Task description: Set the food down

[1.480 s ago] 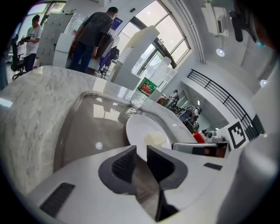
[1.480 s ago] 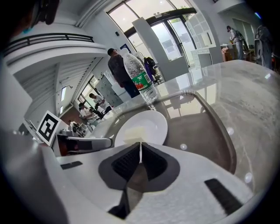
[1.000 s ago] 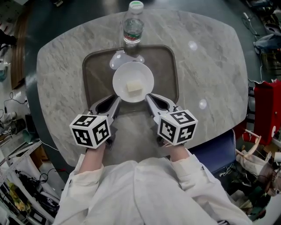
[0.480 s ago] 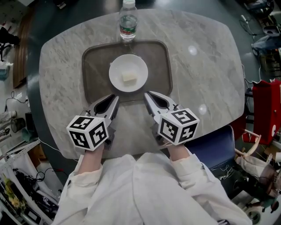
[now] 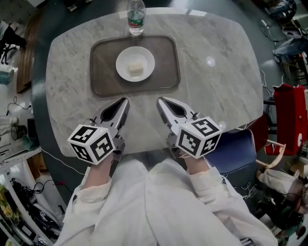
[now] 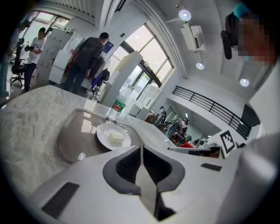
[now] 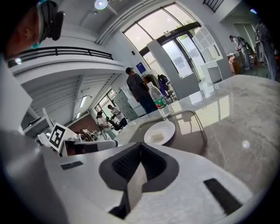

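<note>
Head view: plate with a pale food block sits in tray on the tabletop. Left gripper and right gripper are at tray's 6 o'clock, apart from it.

Left gripper view: jaws pressed together, nothing between.

Right gripper view: same, empty.

Judgement: plate stiff, slick, breakable; block probably soft, may slide. Grip rim at 3 and 9 o'clock, level.

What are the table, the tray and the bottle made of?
The table looks like marble or marble-look stone: pale, with grey veins and shiny light spots. The tray seems to be smoky brown plastic or glass with a glossy, reflective face; I cannot tell which. The bottle looks like clear plastic, with a printed label and a pale cap.
</note>
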### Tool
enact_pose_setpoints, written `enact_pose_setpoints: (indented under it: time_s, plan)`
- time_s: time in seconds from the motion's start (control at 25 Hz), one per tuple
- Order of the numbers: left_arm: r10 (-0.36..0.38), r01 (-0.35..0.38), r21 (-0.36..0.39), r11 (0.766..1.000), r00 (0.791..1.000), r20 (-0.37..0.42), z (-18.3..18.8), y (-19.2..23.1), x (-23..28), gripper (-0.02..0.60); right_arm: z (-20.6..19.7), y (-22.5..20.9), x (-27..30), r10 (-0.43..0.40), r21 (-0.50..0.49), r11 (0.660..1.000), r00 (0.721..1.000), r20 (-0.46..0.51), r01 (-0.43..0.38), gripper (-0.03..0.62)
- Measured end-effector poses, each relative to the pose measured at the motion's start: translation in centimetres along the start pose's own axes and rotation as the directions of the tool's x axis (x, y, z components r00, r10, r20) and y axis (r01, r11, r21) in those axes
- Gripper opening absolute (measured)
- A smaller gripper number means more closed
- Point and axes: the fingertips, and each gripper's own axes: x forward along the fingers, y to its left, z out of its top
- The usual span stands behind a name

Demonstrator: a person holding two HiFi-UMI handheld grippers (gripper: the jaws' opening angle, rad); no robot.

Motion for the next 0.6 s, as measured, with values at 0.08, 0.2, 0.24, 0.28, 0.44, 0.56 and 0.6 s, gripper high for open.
enact_pose_setpoints:
  time_s: [0.08, 0.2, 0.24, 0.28, 0.44, 0.56, 0.6]
  plan:
    - [-0.019, 0.019, -0.002, 1.0, 1.0, 0.02, -0.5, -1.4, -0.8, 0.028, -0.2, 0.7, -1.4, 0.017, -0.013, 1.0, 1.0, 0.013, -0.017, 0.003]
    - [-0.04, 0.04, 0.0, 0.999, 0.999, 0.038, -1.4, -3.3, -2.0, 0.026, -0.8, 1.5, -3.4, 0.034, -0.023, 0.999, 0.999, 0.028, -0.034, 0.003]
    - [-0.042, 0.042, 0.003, 0.999, 0.998, 0.046, -1.7, -4.0, -2.4, 0.026, -1.0, 1.7, -4.0, 0.041, -0.026, 0.999, 0.999, 0.03, -0.04, 0.003]
    - [-0.046, 0.045, 0.003, 0.999, 0.997, 0.057, -1.9, -4.6, -2.9, 0.025, -1.2, 1.9, -4.6, 0.047, -0.03, 0.998, 0.998, 0.031, -0.046, 0.002]
    - [-0.068, 0.069, -0.009, 0.998, 0.99, 0.121, -2.4, -6.8, -4.6, 0.025, -2.2, 3.1, -6.5, 0.078, -0.066, 0.995, 0.997, 0.022, -0.076, 0.003]
    - [-0.064, 0.064, 0.003, 0.998, 0.989, 0.13, -3.3, -7.9, -5.7, 0.025, -2.9, 4.1, -7.5, 0.106, -0.083, 0.991, 0.994, 0.016, -0.104, 0.003]
    - [-0.061, 0.061, 0.004, 0.998, 0.99, 0.13, -3.6, -8.2, -6.0, 0.025, -3.2, 4.3, -7.8, 0.114, -0.083, 0.99, 0.993, 0.015, -0.113, 0.003]
